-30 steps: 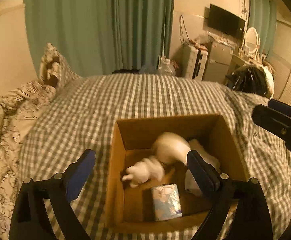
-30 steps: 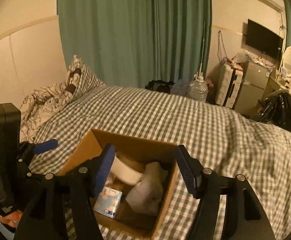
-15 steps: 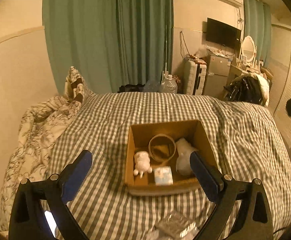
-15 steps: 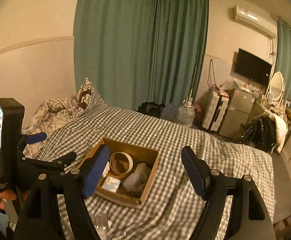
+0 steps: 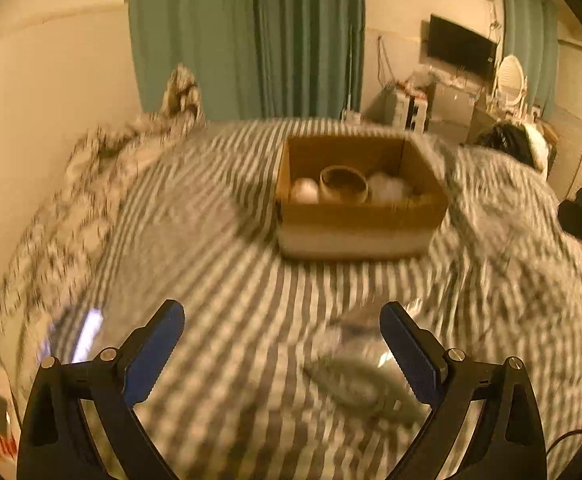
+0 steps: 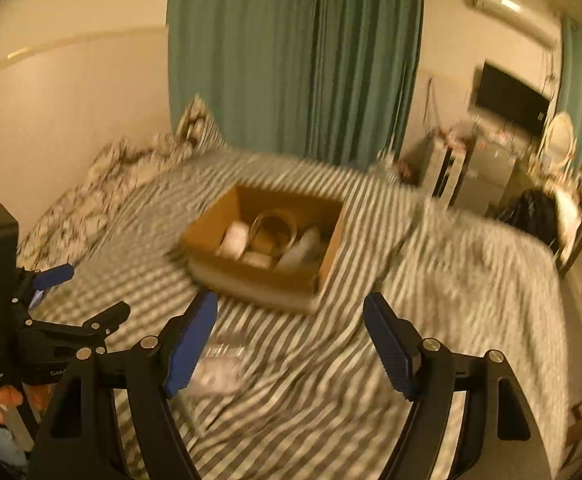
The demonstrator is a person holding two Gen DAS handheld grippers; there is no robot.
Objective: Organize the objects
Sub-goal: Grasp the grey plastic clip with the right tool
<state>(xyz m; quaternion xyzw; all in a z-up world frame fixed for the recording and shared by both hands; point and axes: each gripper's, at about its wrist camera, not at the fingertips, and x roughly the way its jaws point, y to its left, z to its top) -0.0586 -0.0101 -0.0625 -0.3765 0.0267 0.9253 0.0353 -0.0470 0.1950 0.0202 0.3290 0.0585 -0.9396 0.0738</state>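
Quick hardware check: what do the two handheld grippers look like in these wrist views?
Both match: the left gripper and right gripper have black skeletal finger arms with silver screws and blue ribbed pads. In the right wrist view, the left unit's black body carries small white lettering and an upright screen.

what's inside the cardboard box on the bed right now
The cardboard box holds a round ring-shaped item, a pale rounded thing to its left and something white and fluffy to its right. The near wall hides the box floor.

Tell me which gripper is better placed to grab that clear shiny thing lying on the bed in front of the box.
Probably left. The left gripper is open and the clear item lies just inside its right finger; it sits beside the right gripper's left finger, though blur hides detail.
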